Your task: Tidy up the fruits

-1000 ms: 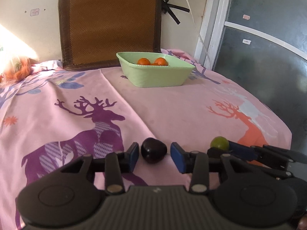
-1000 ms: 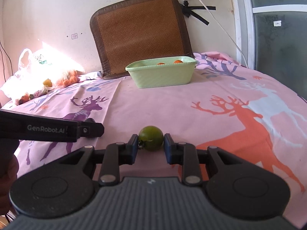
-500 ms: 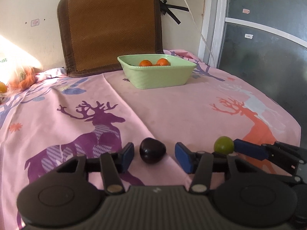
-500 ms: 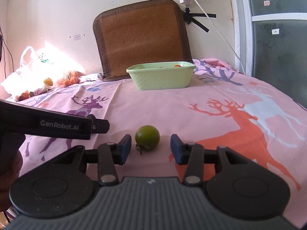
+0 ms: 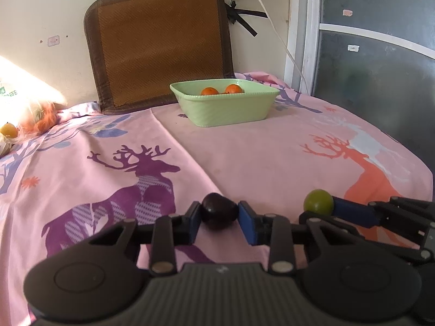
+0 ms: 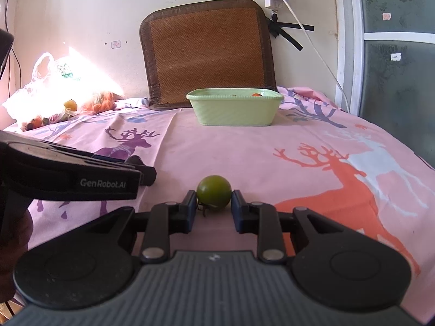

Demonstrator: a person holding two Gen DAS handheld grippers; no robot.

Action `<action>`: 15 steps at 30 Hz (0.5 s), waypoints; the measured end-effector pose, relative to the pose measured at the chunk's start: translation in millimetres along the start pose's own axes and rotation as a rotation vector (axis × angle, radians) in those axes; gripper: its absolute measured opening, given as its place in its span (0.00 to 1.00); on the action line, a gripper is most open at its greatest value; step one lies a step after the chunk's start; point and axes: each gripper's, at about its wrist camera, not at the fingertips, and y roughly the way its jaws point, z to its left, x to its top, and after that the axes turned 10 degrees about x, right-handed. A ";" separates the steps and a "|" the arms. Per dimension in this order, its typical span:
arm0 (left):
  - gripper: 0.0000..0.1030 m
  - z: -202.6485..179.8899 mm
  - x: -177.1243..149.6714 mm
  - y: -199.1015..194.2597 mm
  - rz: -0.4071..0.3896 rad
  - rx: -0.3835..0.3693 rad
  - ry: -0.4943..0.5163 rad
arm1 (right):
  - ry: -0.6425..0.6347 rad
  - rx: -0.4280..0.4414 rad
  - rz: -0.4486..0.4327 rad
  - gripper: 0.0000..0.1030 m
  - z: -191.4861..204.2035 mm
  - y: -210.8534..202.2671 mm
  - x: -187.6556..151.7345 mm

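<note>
Low over the near edge of the pink cloth [image 5: 244,149], the left gripper [image 5: 218,216] is held level, pads closed against a dark plum [image 5: 218,214]. Beside it, the right gripper [image 6: 213,202], spread 0.5 s ago, is now clamped on a green fruit [image 6: 214,194]. Bare cloth is seen up to the green bowl [image 6: 235,111] holding 2 oranges [image 5: 209,91].

Bowl [image 5: 223,108] sitting far back on bed [image 5: 244,157], oranges [image 5: 209,91] lying in it, mat [image 5: 160,46] leaning behind; bag [image 6: 54,89] lying far left.

2 oranges [image 5: 209,91] in 1 green bowl [image 5: 231,108]; 1 dark fruit [image 5: 218,211]; 1 green fruit [image 6: 214,190]; 2 grippers [image 5: 219,218].
</note>
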 end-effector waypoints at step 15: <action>0.30 0.4 -2.6 -1.4 -0.005 0.001 0.007 | 0.019 0.003 0.006 0.29 -0.4 0.0 -0.6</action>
